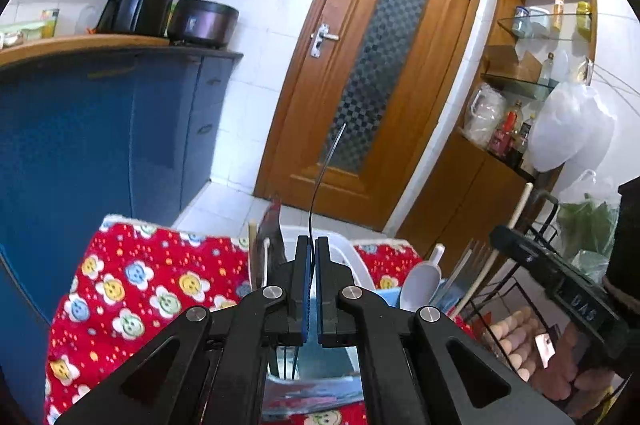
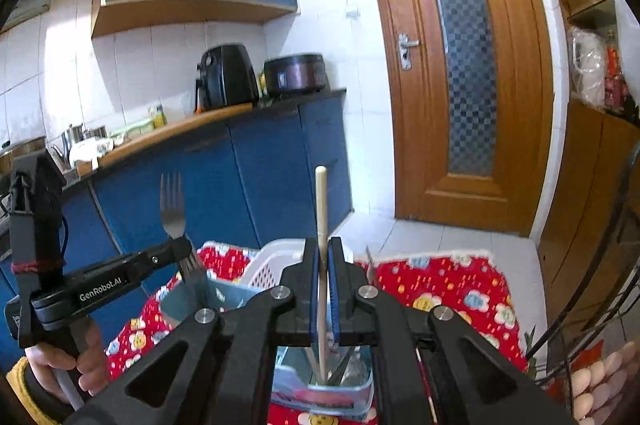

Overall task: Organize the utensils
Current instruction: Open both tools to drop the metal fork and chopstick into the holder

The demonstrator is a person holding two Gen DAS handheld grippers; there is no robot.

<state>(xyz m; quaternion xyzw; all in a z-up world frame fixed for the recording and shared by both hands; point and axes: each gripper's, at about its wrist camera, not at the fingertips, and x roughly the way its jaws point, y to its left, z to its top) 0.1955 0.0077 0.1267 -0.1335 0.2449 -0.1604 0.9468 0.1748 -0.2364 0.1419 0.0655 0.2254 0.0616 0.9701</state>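
Inspector: The blue holder (image 2: 320,391) sits directly under both grippers, on the red cloth (image 2: 460,289), with a white basket (image 2: 268,265) just beyond it. Tipping is the main risk; a sideways push from either utensil would cause it.

Assessor: And the grips?

Inspector: The right gripper (image 2: 325,285) is pinching a wooden stick (image 2: 321,209) upright, lower end inside the holder among other utensils. If it jams against them, it may slide through the pads.

Assessor: The left one?

Inspector: The left gripper (image 1: 311,279) is pinching a fork (image 2: 173,209) edge-on by its thin handle, tines above the jaws. Such a narrow hold could let it swivel. The two grippers stand near each other over the holder, so a knock between them is possible.
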